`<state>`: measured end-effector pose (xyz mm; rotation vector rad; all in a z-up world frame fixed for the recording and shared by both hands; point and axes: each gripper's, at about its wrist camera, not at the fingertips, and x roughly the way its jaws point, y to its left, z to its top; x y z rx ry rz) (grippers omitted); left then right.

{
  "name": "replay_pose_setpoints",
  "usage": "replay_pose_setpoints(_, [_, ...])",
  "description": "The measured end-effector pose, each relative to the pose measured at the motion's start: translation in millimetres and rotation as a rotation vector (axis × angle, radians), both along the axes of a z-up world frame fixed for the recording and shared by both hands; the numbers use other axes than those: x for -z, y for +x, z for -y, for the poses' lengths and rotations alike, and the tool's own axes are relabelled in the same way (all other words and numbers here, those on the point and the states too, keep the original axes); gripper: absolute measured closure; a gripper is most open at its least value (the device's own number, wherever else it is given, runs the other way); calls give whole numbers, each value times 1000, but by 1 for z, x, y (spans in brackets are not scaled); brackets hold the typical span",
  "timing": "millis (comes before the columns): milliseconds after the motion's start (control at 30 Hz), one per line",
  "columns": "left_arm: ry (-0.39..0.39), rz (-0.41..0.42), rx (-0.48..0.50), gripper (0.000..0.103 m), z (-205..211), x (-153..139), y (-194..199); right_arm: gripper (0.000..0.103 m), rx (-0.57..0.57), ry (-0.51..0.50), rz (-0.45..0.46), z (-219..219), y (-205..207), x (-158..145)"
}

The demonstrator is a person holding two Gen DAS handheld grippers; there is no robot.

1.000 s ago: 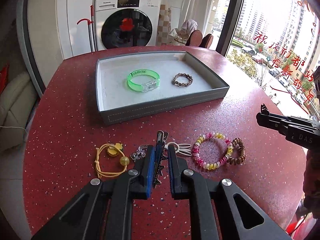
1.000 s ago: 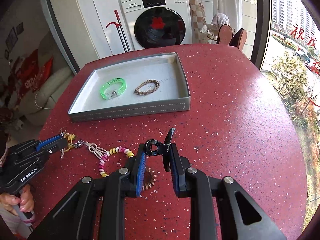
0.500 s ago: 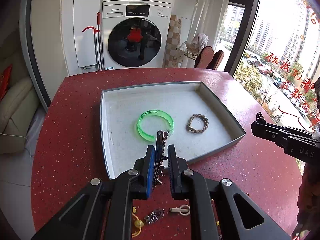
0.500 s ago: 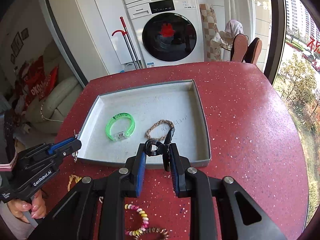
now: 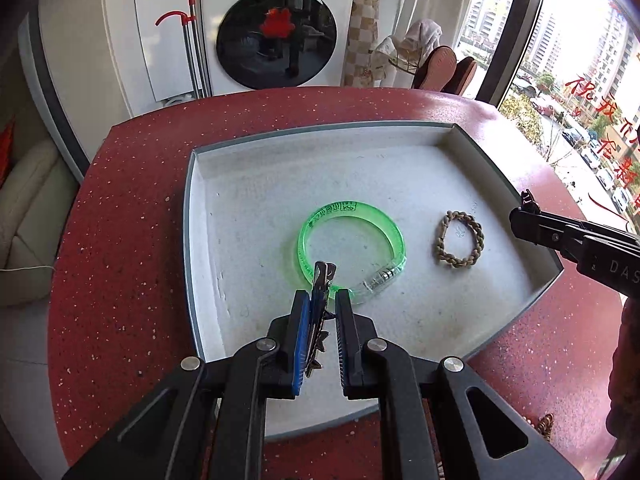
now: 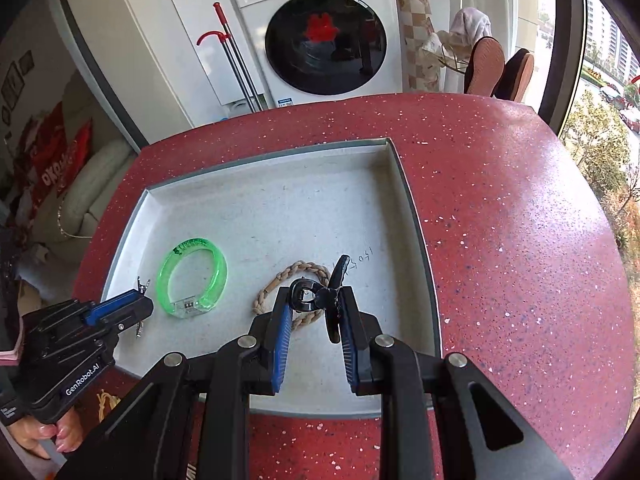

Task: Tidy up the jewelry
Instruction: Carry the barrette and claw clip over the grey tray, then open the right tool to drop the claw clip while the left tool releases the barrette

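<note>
My left tool (image 5: 322, 304) is clamped on a metal hair clip (image 5: 320, 280), held above the near part of the grey tray (image 5: 192, 240); its housing reads "GenRobot.AI" in the right wrist view. My right tool (image 6: 314, 304) is clamped on a black claw clip (image 6: 320, 296), also above the tray; its housing shows the letters "DAS" in the left wrist view. Inside the tray lie a green bangle (image 5: 352, 248) with small print that I cannot read and, apart from it to the right, a braided bracelet (image 5: 460, 240). Faint handwriting marks the tray floor beside the braid; it is not legible. The tray rests on the red speckled table (image 6: 500, 200). Behind the table stands a white Panasonic washing machine (image 6: 324, 36), with a red-handled mop (image 6: 228, 48) leaning at its left. Red characters are on the window (image 5: 600, 96) at the right.
</note>
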<state>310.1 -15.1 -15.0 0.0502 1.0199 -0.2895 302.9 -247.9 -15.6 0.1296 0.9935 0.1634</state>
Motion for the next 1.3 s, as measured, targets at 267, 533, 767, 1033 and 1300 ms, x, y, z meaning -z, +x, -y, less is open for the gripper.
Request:
replay_pose_setpoints(267, [57,18,-28,72,7,12,13,78,22,-16,-39,2,16,24])
replay_pose_setpoints(533, [133,52,-27,72,17,18,12,76,24,-13,-39,3,16,27])
replay_pose_setpoints(767, [141,59,-42,72,16,15,10,40,11,2,-17,-2,13,21])
replay_pose_setpoints(1033, [116,102,-52,71,14,2,5,39,23,61,23,5,-2,0])
replay_pose_setpoints(1300, [80,143,-45,71,14,-18,-12,33,26,97,58,11,-36,-21])
